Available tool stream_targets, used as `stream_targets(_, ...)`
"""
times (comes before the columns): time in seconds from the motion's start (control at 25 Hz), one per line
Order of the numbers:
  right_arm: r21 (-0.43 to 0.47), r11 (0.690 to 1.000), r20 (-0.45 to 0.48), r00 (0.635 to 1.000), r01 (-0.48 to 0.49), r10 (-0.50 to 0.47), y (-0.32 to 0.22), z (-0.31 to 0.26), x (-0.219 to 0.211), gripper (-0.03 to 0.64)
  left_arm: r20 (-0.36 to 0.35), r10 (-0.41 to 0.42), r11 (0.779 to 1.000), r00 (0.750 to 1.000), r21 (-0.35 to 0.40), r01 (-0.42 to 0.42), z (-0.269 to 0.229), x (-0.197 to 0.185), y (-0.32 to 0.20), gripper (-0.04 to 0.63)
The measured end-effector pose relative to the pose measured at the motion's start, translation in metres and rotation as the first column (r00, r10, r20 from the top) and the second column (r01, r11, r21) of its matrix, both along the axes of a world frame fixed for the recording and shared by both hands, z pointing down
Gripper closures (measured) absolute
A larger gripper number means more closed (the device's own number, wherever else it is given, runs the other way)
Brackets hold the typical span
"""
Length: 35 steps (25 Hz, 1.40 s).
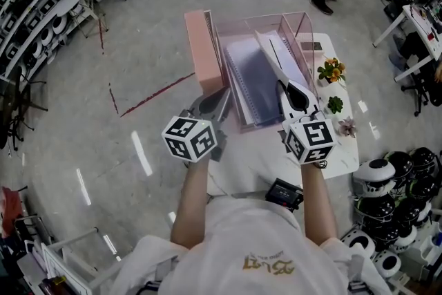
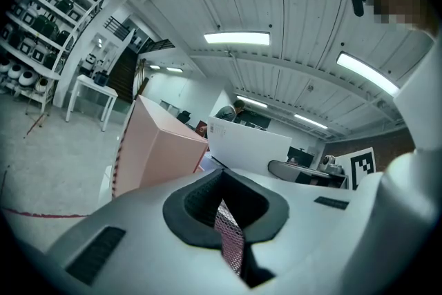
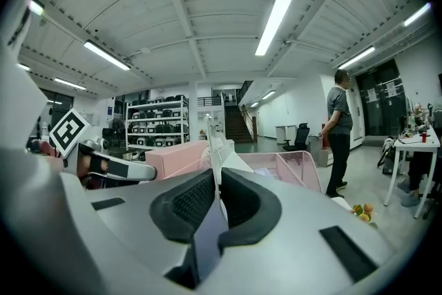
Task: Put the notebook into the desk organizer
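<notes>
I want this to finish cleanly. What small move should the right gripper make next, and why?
Probably open the right gripper and let go. The notebook that it pinches by the edge already stands, tilted, inside the pink desk organizer. The left gripper is clamped on the organizer's mesh wall, which should steady it.

Your bare forearms reach forward side by side, the left forearm [image 1: 192, 197] angling slightly right, the right forearm [image 1: 318, 200] nearly straight. Your left gripper [image 1: 221, 99] points far and right, its jaws pinched on the mesh wall of the desk organizer [image 2: 231, 238]. Your right gripper [image 1: 286, 88] points far and slightly left, jaws clamped on a thin edge of the notebook [image 1: 252, 79].
</notes>
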State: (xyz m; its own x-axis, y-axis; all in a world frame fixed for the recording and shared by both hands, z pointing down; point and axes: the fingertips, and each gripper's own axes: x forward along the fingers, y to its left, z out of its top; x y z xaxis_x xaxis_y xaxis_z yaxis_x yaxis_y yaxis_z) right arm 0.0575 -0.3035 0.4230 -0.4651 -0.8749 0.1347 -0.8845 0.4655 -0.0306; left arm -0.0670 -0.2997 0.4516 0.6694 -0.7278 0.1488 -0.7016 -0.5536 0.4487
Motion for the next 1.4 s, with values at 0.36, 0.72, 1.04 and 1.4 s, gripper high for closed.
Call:
stream_targets(0.36, -0.046, 0.998, -0.069, 0.996, 0.052, -0.055, 0.001, 0.013, -0.009, 0.558, 0.001, 0.003, 1.0, 1.0, -0.008, -0.003, 0.003, 0.002, 0.0, 0.578)
stream_targets(0.72, -0.098, 0.993, -0.169, 0.982, 0.063, -0.079, 0.0, 0.022, -0.014, 0.551, 0.005, -0.001, 1.0, 1.0, -0.015, 0.001, 0.007, 0.001, 0.0, 0.578)
stream_targets(1.04, -0.123, 0.992, -0.251, 0.967, 0.009, -0.04, -0.003, 0.03, -0.01, 0.543, 0.0, -0.001, 1.0, 1.0, -0.02, 0.001, 0.008, -0.003, 0.001, 0.578)
stream_targets(1.4, -0.164, 0.986, -0.258, 0.965, 0.014, -0.057, -0.003, 0.039, -0.008, 0.535, -0.003, -0.008, 1.0, 1.0, -0.021, 0.008, 0.01, -0.002, 0.001, 0.578)
